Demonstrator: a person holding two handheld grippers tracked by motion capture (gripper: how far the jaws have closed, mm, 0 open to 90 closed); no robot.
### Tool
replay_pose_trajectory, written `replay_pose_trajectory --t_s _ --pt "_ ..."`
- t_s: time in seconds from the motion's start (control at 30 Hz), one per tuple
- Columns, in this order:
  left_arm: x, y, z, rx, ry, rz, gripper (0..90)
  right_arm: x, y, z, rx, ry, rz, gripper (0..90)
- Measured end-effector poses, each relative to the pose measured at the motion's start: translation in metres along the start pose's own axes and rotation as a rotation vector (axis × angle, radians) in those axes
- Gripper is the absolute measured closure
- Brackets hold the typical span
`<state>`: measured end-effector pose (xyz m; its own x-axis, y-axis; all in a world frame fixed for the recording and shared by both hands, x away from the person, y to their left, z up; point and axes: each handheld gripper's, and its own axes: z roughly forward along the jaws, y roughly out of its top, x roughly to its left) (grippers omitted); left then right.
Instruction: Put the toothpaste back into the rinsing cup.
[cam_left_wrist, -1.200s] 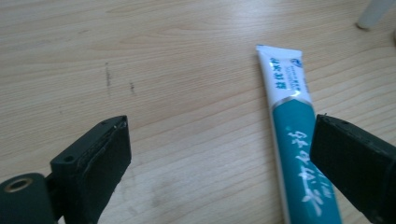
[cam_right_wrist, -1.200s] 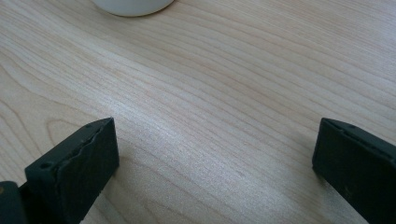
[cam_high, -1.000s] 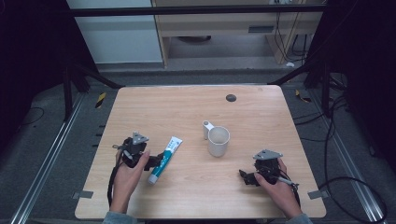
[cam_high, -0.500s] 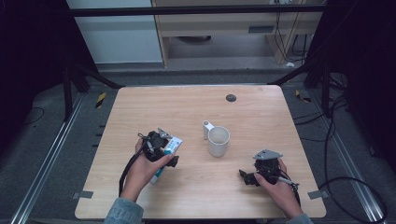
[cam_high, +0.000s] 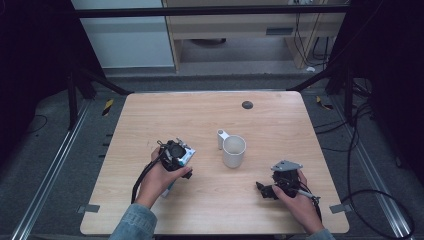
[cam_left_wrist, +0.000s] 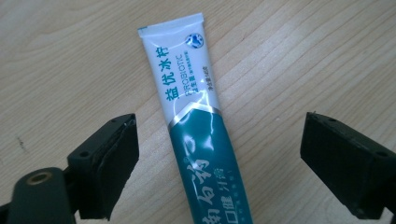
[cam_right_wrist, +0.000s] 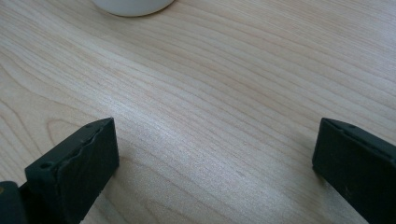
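- The toothpaste tube (cam_left_wrist: 198, 126) is seen lying flat on the table (cam_high: 280, 125), left of the middle and nearer the front edge than the back; in the left gripper view its crimped white end points away and its teal body runs back between the jaws.
- The left gripper (cam_high: 175, 155) is held directly over the tube, jaws spread wide on either side of it; no pad is touching it yet.
- The right gripper (cam_high: 272, 189) is rested near the front right corner, jaws likewise apart, with nothing between them but bare wood.
- The white mug (cam_high: 233, 151) stands upright near the table's middle, between the two grippers, handle toward the back edge.
- Step in hand is judged to be a grasp of the tube by the left gripper.
- For a clean grasp, the jaws should be lowered until the pads straddle the tube's sides, then closed across its width, not along its length.
- The tube sits slightly off centre, toward the left jaw; a small shift is advised before closing.
- A glossy, soft tube is expected to slip or buckle; a moderate squeeze on the fuller teal part is preferred.
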<state>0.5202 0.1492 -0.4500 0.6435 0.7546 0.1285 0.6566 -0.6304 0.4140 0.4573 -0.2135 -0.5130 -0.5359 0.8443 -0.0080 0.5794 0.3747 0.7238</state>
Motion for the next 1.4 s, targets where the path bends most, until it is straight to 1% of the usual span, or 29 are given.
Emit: replay_pose_trajectory --t_s 0.03,0.07,0.13,0.17,0.27,0.3,0.4,0.43,0.5,0.67,0.7,0.8,0.93,1.0,1.07,1.4 --pt "0.003 0.001 0.003 0.011 -0.01 -0.01 12.5 0.0 0.0 0.0 0.0 0.0 0.0 0.6" --pt "0.005 0.002 0.005 0.02 -0.013 -0.017 14.5 0.0 0.0 0.0 0.002 0.005 0.007 0.7" --pt "0.008 0.003 0.007 0.035 -0.014 -0.025 16.4 0.0 0.0 0.0 0.0 0.0 0.001 0.7" --pt "0.009 0.005 0.008 0.039 -0.015 -0.027 18.1 0.0 0.0 0.0 0.002 0.004 0.008 0.6" --pt "0.01 0.01 0.006 0.024 -0.004 -0.021 23.3 0.0 0.0 0.0 0.0 0.0 -0.001 0.6" --pt "0.01 0.011 0.006 0.025 -0.004 -0.019 25.1 0.0 0.0 0.0 0.002 0.005 0.009 0.7" --pt "0.012 0.016 0.009 0.031 -0.026 -0.032 28.1 0.0 0.0 0.0 0.0 0.0 0.002 0.7" --pt "0.013 0.017 0.01 0.038 -0.026 -0.038 29.8 0.0 0.0 0.0 0.001 0.0 0.0 0.6" --pt "0.016 0.019 0.016 0.06 -0.041 -0.057 32.7 0.0 0.0 0.0 0.002 0.0 0.002 0.7" --pt "0.021 0.02 0.024 0.089 -0.051 -0.08 35.3 0.0 0.0 0.0 0.002 0.0 0.0 0.7" --pt "0.022 0.02 0.025 0.092 -0.049 -0.084 37.6 0.0 0.0 0.0 0.002 0.0 0.002 0.6" --pt "0.023 0.02 0.026 0.092 -0.053 -0.093 40.2 0.0 0.0 0.0 0.0 0.0 -0.001 0.7" --pt "0.024 0.021 0.027 0.105 -0.059 -0.088 42.2 0.0 0.0 0.0 0.002 0.0 0.001 0.7" --pt "0.024 0.02 0.029 0.104 -0.06 -0.096 43.0 0.0 0.0 0.0 0.0 0.0 0.0 0.7" --pt "0.025 0.02 0.03 0.113 -0.063 -0.093 45.1 0.0 0.0 0.0 0.0 0.0 -0.001 0.6" --pt "0.028 0.021 0.033 0.115 -0.076 -0.107 49.4 0.0 0.0 0.0 0.0 0.0 0.001 0.6"
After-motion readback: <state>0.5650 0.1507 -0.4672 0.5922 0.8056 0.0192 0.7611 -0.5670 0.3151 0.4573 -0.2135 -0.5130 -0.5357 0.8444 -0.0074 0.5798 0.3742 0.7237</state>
